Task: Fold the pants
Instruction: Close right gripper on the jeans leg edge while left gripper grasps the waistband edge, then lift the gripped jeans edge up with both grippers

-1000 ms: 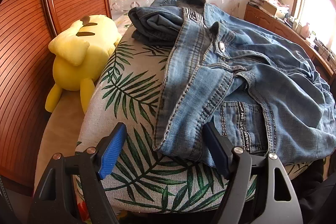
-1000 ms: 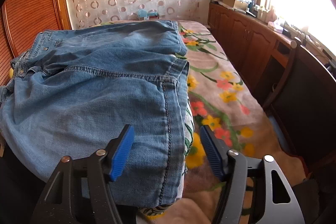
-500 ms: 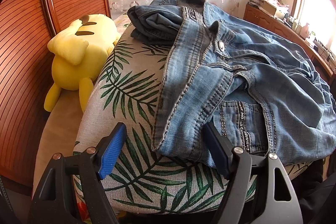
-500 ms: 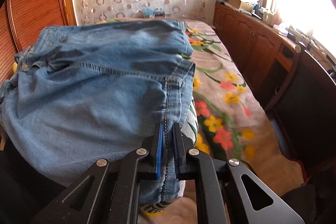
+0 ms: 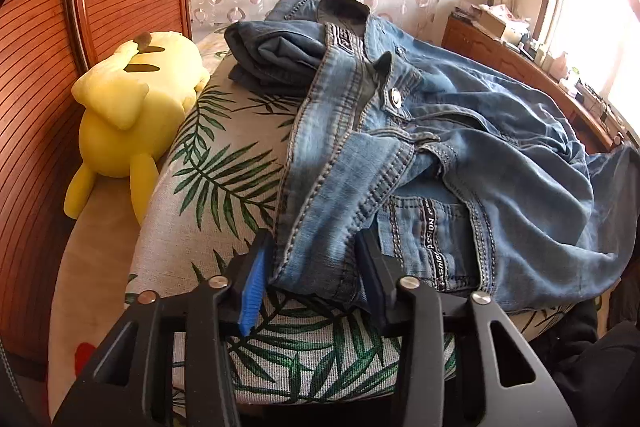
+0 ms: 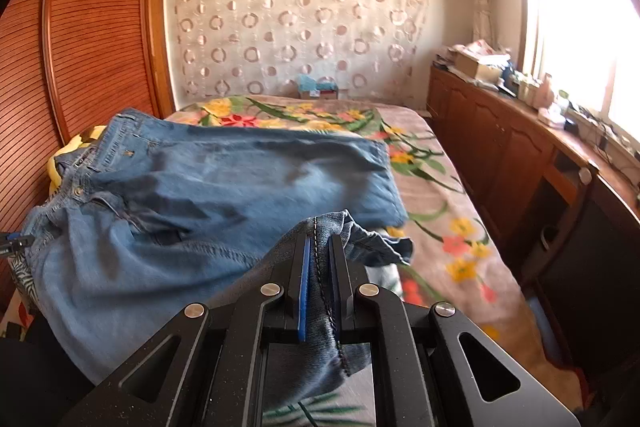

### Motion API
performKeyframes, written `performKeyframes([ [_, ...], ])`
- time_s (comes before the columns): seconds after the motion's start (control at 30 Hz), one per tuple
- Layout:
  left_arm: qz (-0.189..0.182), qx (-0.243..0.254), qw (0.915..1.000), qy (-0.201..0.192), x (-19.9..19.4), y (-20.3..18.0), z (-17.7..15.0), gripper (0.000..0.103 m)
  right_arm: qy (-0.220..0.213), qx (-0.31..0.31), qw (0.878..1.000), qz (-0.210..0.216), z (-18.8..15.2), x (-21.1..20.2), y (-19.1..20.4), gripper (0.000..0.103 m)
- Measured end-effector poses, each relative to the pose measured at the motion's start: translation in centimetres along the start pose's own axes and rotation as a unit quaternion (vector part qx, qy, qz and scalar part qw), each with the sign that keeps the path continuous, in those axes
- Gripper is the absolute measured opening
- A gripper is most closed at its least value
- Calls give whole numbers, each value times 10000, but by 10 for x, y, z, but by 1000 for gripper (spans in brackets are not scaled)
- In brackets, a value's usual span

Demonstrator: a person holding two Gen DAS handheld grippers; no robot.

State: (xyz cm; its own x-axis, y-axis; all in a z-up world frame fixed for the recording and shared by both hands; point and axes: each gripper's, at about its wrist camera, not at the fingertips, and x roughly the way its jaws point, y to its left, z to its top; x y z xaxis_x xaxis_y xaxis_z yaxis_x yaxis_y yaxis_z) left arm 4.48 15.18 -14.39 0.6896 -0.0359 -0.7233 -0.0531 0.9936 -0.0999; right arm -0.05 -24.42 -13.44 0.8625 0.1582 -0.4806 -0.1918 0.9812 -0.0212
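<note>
A woven strip on the jeans [image 5: 460, 131] carries white capitals that read in part "PASSION" and "DIVISA"; the rest of the lettering is too small to make out. The jeans are faded blue denim with pale double stitching, a metal snap button [image 5: 396, 93] at the open fly, and a rumpled waistband; they lie heaped on a leaf-printed cushion [image 5: 216, 163] of coarse pale cloth at the near end of the bed [image 6: 448, 187], with one leg spread flat toward the far wall. The left gripper [image 5: 310, 275] has just been closing its jaws, and a thick fold of waistband sits between the blue pads; the left pad meets the hem edge, but whether the right one presses is not clear. The right gripper [image 6: 320, 279] is clamped tight on a stitched seam at a leg hem, which stands bunched above the rest of the cloth. A yellow plush toy [image 5: 132, 107], soft and rounded, lies just beside the cushion against the ribbed wooden wardrobe [image 5: 36, 107]. The bed's flowered blanket lies open beyond the jeans, bounded on the right by a narrow aisle and a long wooden cabinet [image 6: 500, 151] cluttered on top under the bright window [image 6: 580, 19].
</note>
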Motion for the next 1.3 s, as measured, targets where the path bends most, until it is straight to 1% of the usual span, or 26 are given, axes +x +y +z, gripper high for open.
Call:
performKeyframes([
  [0.07,-21,-4,10000,-4,0,1,0,42,-34,-91,9999,116,2,7,8,9],
  [0.13,-41,-28,10000,-2,-1,2,0,42,61,-148,9997,207,-1,22,9,9],
  [0.17,-21,-16,10000,11,0,1,-1,42,143,-160,9994,263,-4,34,6,9],
  [0.3,55,38,10000,26,1,-1,-1,42,561,-189,9972,458,-22,55,3,9],
  [0.4,90,64,9999,27,2,-2,-1,42,824,-123,9950,554,-33,55,-6,9],
  [0.43,101,68,9999,28,2,-2,-1,42,822,-84,9952,527,-37,51,-10,12],
  [0.47,109,73,9999,28,2,-2,-1,42,802,-39,9955,506,-39,46,-14,17],
  [0.5,111,79,9999,27,2,-2,-1,42,771,4,9958,488,-38,41,-19,25],
  [0.53,108,79,9999,28,2,-2,-1,43,732,57,9963,445,-37,34,-21,30],
  [0.57,109,80,9999,27,2,-2,-1,43,690,113,9968,393,-39,27,-25,39],
  [0.6,124,92,9999,24,2,-2,-1,46,637,172,9971,374,-44,19,-31,44],
  [0.7,128,106,9999,16,3,-3,-1,47,599,290,9971,379,-54,-4,-31,47],
  [0.77,124,116,9999,12,3,-3,-1,47,664,314,9963,452,-57,-2,-27,47],
  [0.87,81,139,9999,11,2,-3,-1,44,742,310,9955,497,-54,16,-13,47],
  [0.97,18,159,9999,-7,-1,-3,-2,37,710,338,9950,607,-45,18,-11,47],
  [1.07,-1,255,9997,-59,-4,-7,-1,28,722,300,9946,681,-32,31,-8,47],
  [1.1,0,270,9996,-77,-6,-8,-1,25,761,270,9944,680,-32,32,-8,41],
  [1.13,-17,276,9996,-112,-9,-9,0,23,798,247,9943,670,-32,34,-8,31],
  [1.17,-33,289,9995,-127,-11,-10,2,19,816,228,9942,661,-32,34,-11,17],
  [1.23,-30,328,9992,-220,-20,-13,4,18,768,203,9948,636,-30,28,-15,13],
  [1.3,-24,378,9986,-368,-33,-16,9,17,621,218,9963,546,-25,16,-21,9],
])
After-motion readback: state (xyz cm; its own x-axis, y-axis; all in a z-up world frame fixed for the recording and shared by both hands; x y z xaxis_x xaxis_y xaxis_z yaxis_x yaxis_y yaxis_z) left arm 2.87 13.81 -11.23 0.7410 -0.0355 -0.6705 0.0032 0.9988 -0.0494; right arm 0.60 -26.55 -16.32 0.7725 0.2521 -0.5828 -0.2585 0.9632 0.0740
